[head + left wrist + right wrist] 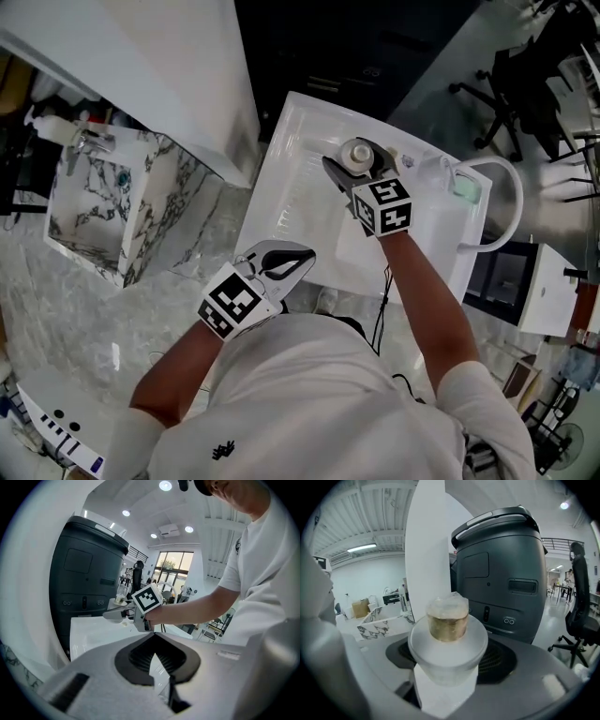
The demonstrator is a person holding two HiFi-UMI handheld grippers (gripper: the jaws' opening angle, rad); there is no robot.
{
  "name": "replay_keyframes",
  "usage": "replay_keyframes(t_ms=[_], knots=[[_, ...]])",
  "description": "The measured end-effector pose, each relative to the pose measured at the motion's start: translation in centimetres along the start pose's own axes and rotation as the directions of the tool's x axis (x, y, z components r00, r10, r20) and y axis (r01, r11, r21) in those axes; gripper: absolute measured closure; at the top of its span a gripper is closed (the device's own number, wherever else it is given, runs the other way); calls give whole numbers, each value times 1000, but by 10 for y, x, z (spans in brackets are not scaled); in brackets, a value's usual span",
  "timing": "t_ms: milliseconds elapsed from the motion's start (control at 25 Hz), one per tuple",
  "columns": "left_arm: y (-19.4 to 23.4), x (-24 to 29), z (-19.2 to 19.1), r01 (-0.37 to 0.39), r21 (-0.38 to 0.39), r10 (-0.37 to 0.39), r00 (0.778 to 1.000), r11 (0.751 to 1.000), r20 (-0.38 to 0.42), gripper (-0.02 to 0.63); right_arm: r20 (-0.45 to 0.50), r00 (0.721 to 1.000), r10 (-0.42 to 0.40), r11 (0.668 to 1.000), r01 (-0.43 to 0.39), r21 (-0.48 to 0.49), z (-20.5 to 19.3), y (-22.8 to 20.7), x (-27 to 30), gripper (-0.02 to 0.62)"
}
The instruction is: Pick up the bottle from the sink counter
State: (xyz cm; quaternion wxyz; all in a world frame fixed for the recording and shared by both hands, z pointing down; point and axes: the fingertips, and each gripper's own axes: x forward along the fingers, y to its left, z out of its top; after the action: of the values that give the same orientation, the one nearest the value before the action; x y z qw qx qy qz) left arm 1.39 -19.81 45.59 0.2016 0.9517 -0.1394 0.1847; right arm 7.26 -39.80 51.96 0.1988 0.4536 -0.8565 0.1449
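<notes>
My right gripper [352, 171] is shut on the bottle [357, 154], a frosted white bottle with a wide round shoulder and a gold-banded cap. It hangs above the white basin [300, 202]. In the right gripper view the bottle [447, 630] stands upright between the jaws and fills the middle. The left gripper view shows the right gripper [123, 614] from the side, stretched out over the white basin [93, 632]. My left gripper [298, 258] is near my body, below and left of the right one. Its jaws [153, 635] meet at the tips with nothing between them.
A marble-patterned sink [94, 202] with a chrome faucet [91, 142] sits at the left. A white hose [511, 192] and a green item [466, 187] lie at the basin's right edge. A tall dark machine [506, 573] stands behind. Office chairs [506, 94] are at the far right.
</notes>
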Motion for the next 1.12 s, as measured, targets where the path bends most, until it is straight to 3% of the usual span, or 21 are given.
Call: replay_keyframes(t_ms=[560, 840, 1120], knots=[[-95, 32, 5, -90, 9, 89, 995, 996, 43, 600, 11, 988, 156, 985, -155, -72, 7, 36, -120, 245], [-125, 37, 0, -125, 1, 125, 991, 992, 49, 600, 29, 981, 191, 978, -188, -91, 5, 40, -170, 245], [-145, 56, 0, -113, 8, 112, 993, 994, 36, 600, 5, 978, 208, 972, -206, -109, -7, 38, -208, 245]])
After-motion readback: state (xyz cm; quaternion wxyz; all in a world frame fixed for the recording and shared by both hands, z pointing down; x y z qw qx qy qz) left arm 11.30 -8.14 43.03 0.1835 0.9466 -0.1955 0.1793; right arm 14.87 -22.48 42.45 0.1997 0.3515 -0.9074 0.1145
